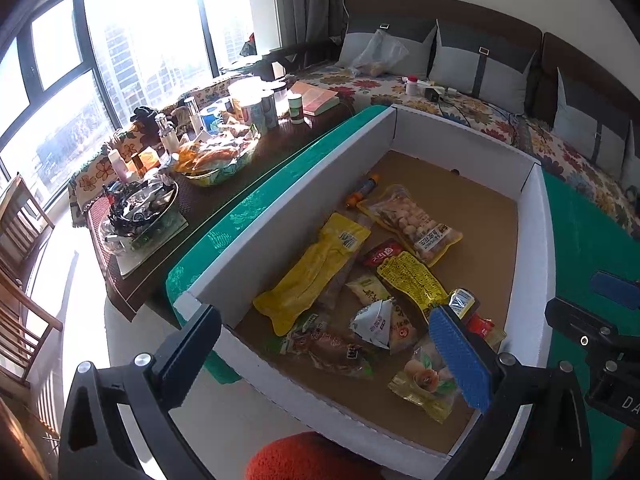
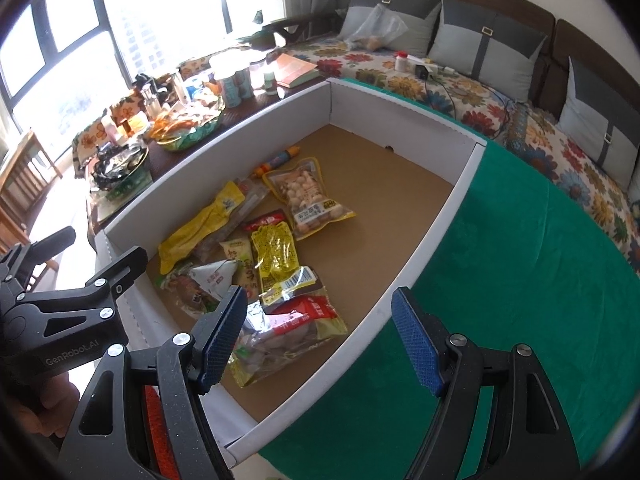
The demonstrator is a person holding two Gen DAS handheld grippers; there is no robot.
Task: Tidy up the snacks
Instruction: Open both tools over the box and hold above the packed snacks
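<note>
A white cardboard box [image 1: 304, 200] with a brown floor sits on a green cloth [image 2: 520, 280]; it also shows in the right wrist view [image 2: 436, 216]. Several snack packets lie inside: a long yellow pouch [image 1: 316, 272], a clear bag of nuts [image 1: 412, 224], a yellow printed packet [image 1: 408, 276], a white triangular packet [image 1: 374, 322] and a red-labelled bag [image 2: 296, 328]. My left gripper [image 1: 324, 356] is open above the box's near end, holding nothing. My right gripper [image 2: 320, 336] is open over the box's right wall, holding nothing.
A dark coffee table [image 1: 200, 184] crowded with bottles, cans, bowls and a book stands left of the box. A floral sofa [image 1: 520, 128] with grey cushions runs behind it. A wooden chair [image 1: 20, 240] is at the far left by the window.
</note>
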